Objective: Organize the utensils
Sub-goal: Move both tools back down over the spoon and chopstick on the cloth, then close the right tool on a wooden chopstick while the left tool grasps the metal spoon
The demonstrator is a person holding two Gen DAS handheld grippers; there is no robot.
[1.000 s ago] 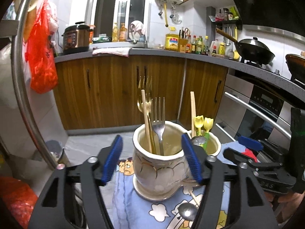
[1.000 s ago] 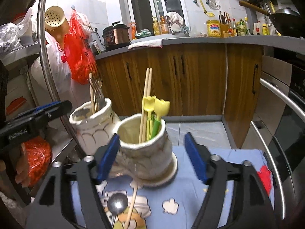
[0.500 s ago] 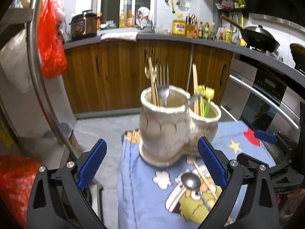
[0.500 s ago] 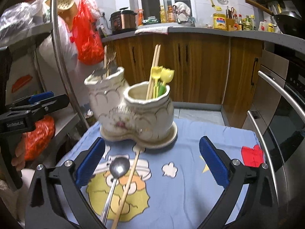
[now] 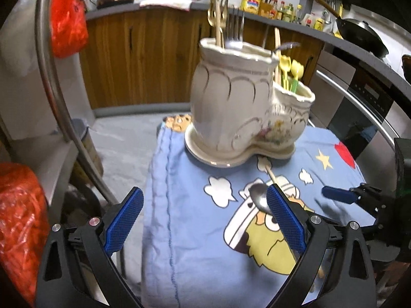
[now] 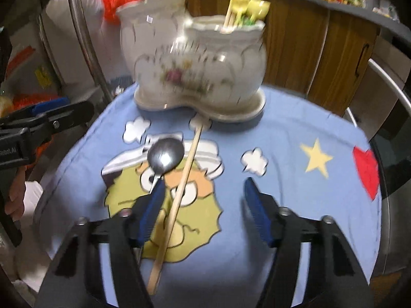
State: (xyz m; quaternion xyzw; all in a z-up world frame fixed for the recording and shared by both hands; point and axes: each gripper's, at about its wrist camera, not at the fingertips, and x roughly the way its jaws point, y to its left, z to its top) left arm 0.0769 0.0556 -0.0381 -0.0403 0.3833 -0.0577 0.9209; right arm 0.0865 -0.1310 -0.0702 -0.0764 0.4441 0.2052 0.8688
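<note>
1. The blue cartoon cloth [image 6: 282, 128] covered the counter, and near its far edge stood the two-part ceramic holder [image 6: 195, 59] on its saucer. The taller pot held forks [image 5: 226, 18], the lower one chopsticks and yellow picks [image 6: 250, 6].
2. The right gripper [image 6: 203, 209] hung low over the cloth, released and empty, its jaws wide apart. The left gripper [image 5: 205, 220] was also spread and held nothing, off toward the cloth's left edge.
3. A loose chopstick [image 6: 179, 192] lay between the right gripper's pads, its far tip just under the saucer.
4. The spoon [image 6: 165, 155] lay just beside it, its handle under the left pad.
5. To my eye, taking the chopstick mid-length, clear of the spoon, would lift it level for the lower pot.
</note>
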